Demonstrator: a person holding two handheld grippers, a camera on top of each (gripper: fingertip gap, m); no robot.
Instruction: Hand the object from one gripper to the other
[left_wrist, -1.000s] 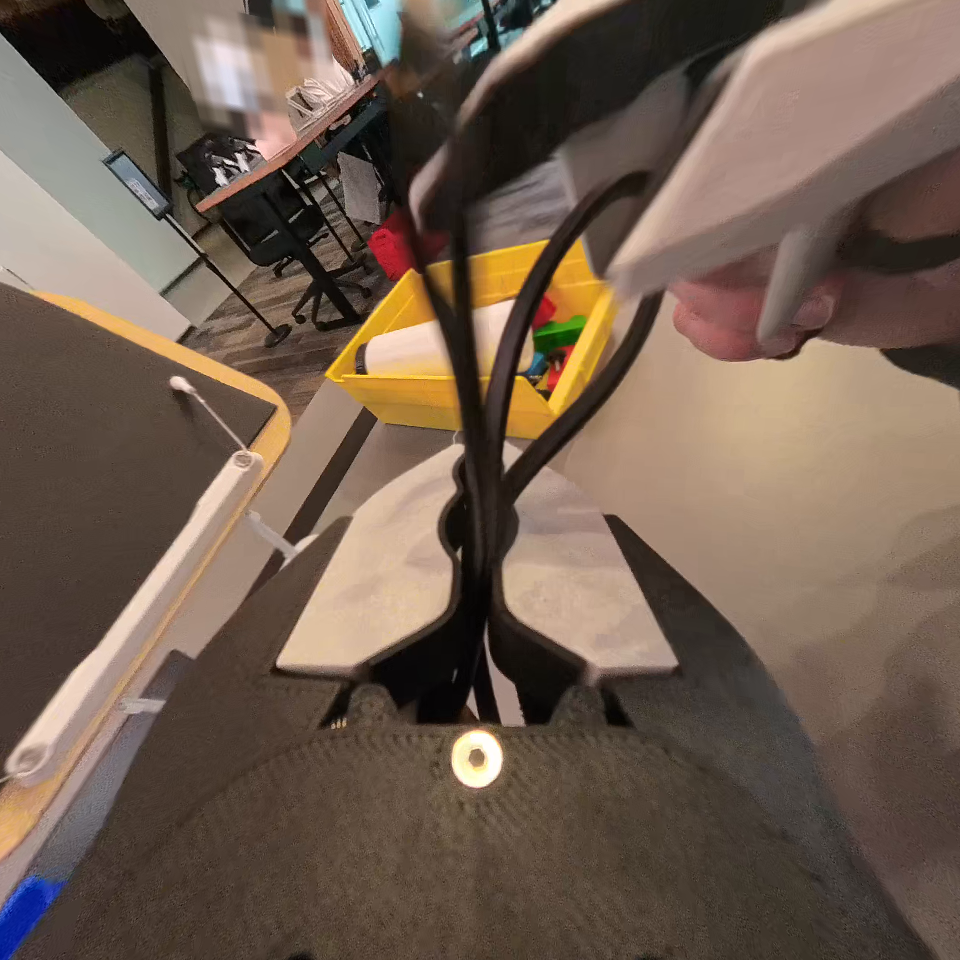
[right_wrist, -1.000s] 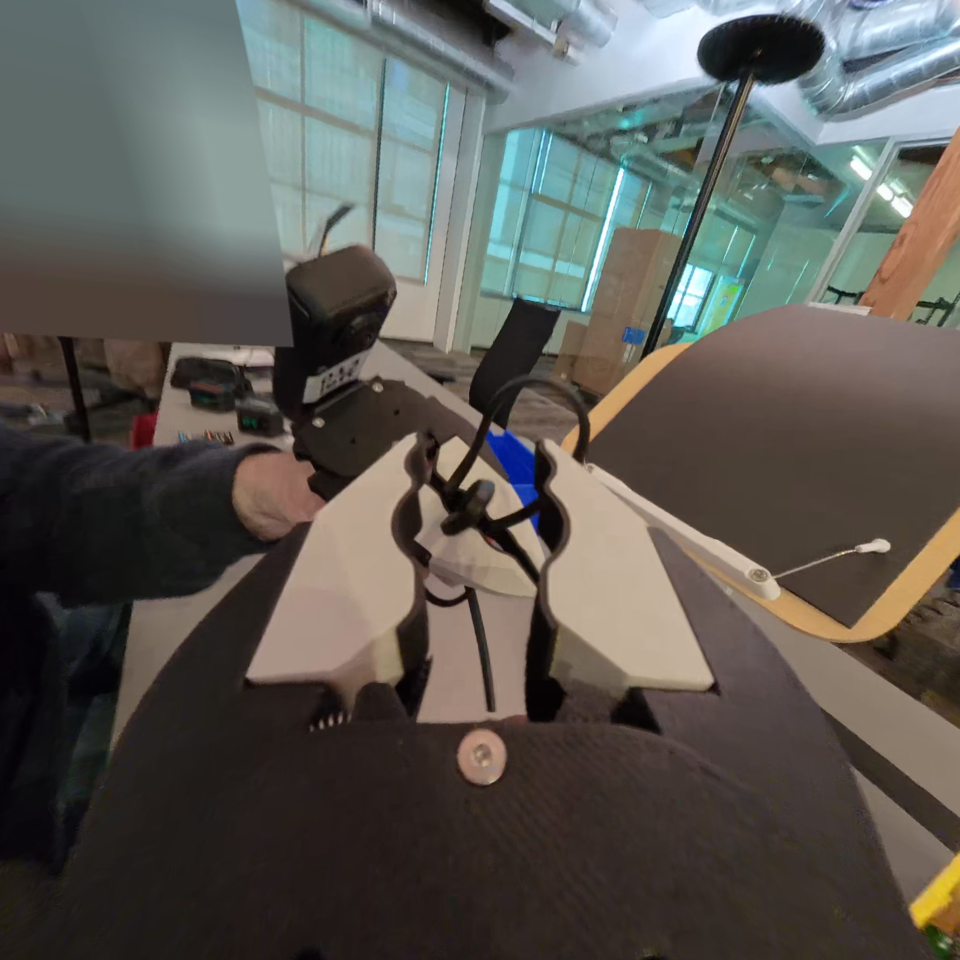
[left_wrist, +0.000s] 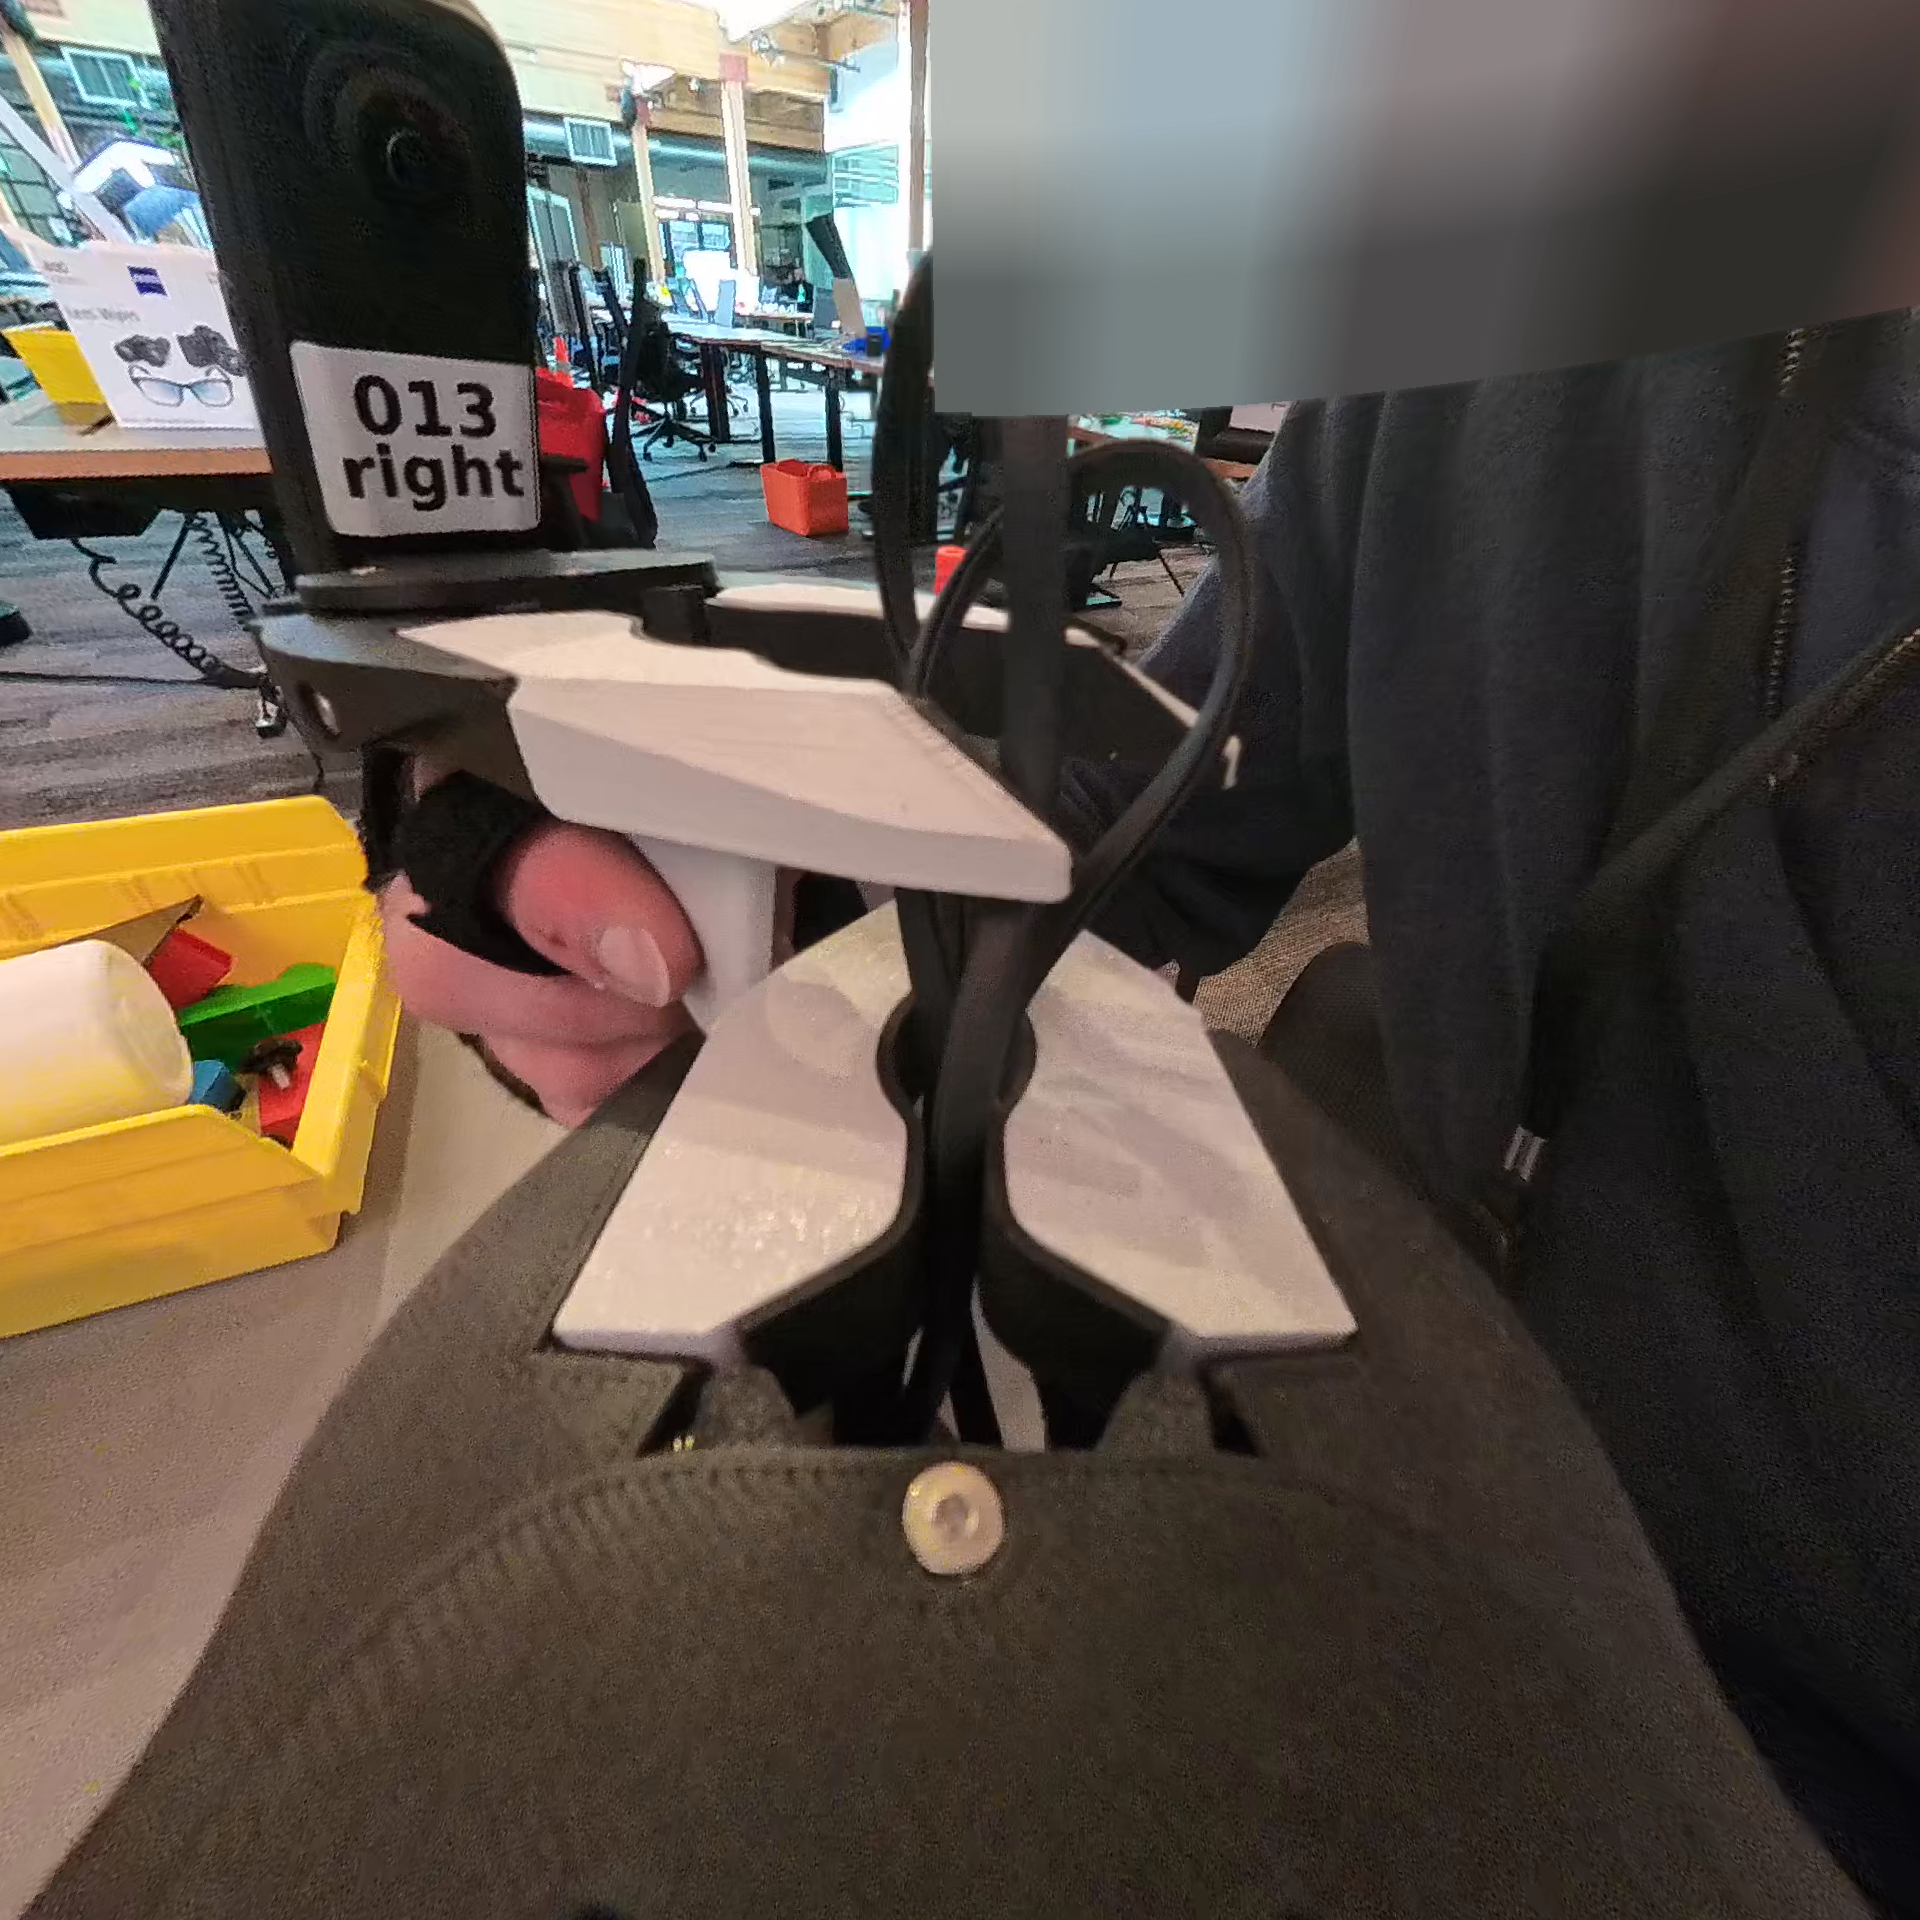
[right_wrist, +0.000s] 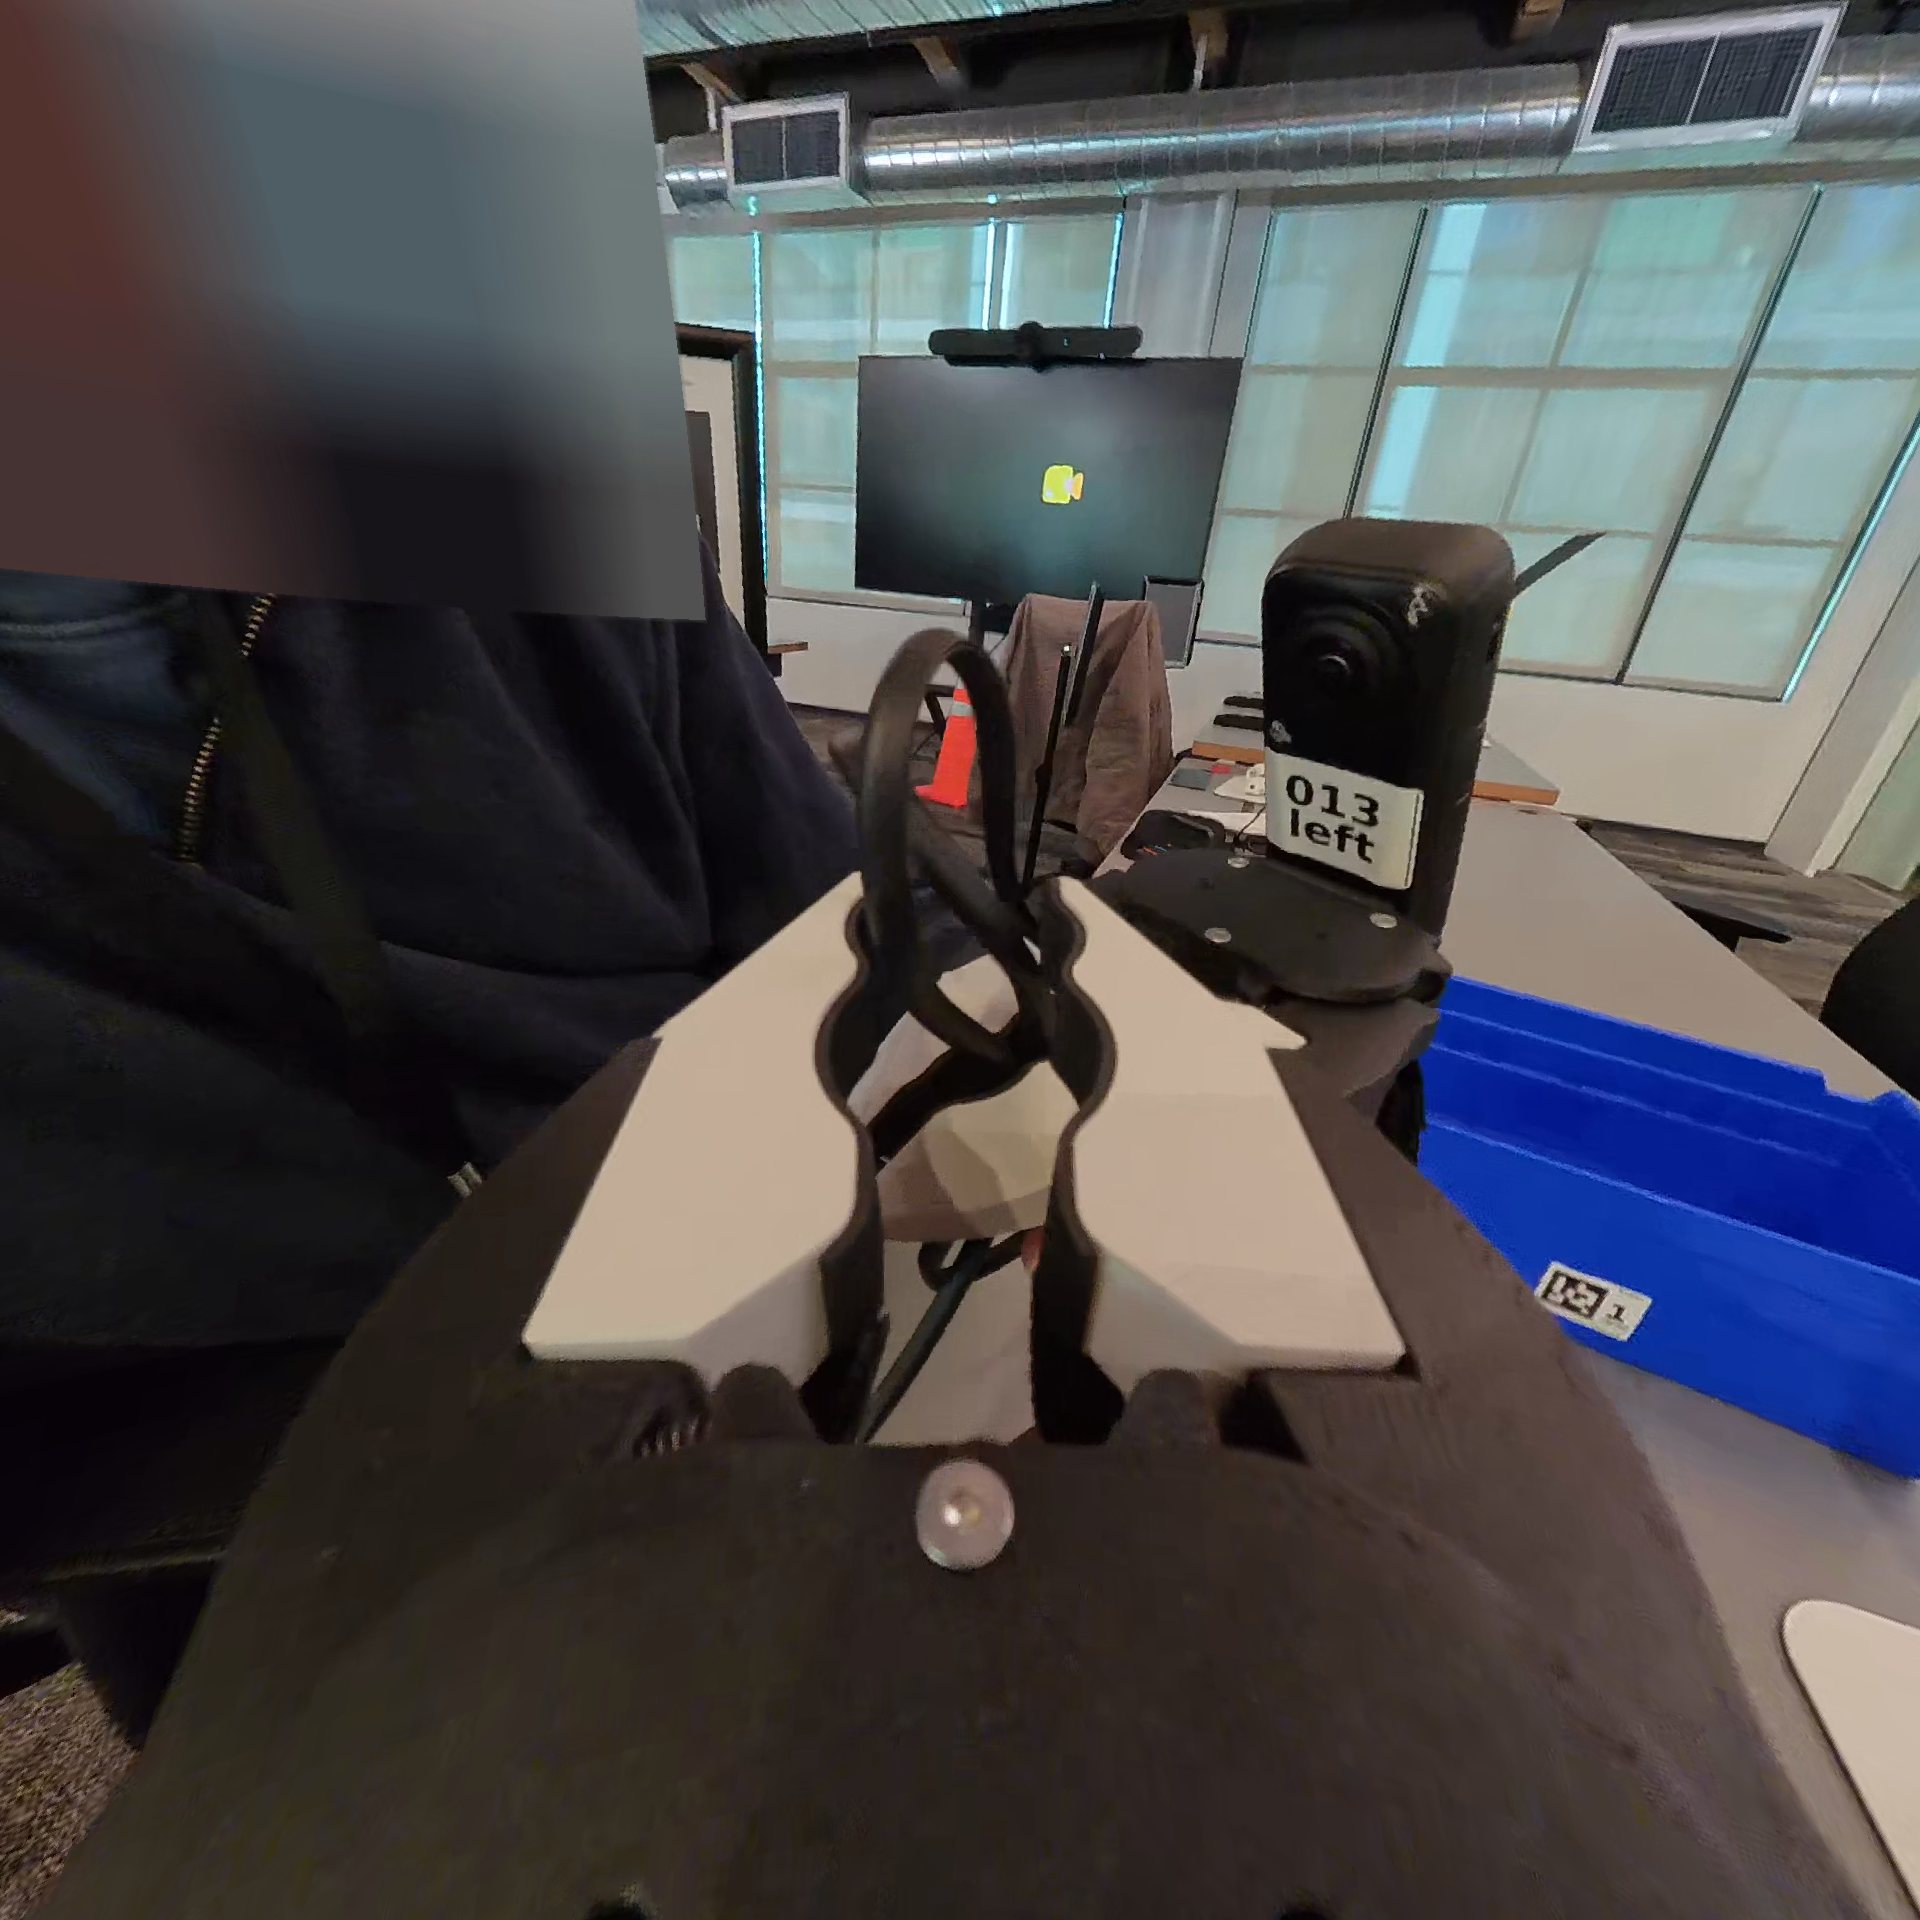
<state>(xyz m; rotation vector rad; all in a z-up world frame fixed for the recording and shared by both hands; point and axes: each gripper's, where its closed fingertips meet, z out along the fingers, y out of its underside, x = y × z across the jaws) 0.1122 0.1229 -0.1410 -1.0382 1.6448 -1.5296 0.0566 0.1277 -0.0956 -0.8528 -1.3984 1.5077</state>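
Looped black cable (left_wrist: 961, 1143) pinched between pressed-together fingers of left hand-held gripper (left_wrist: 958, 1049), loops rising through parted fingers of right hand-held gripper (right_wrist: 961, 997), untouched by either; yellow bin (left_wrist: 156, 1205) on worktop (left_wrist: 156, 1507) at left; blue bin (right_wrist: 1683, 1195) at right.

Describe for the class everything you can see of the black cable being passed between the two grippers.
The black cable is thin, smooth and rubbery-looking, bundled into several loops. The left gripper is shut on it, strands pinched between its white fingers. Its loops rise past the left fingertips and arch upward, lying between the fingers of the right gripper, whose jaws stand apart and have not closed on it. Its ends are hidden. It hangs in the air, clear of the table.
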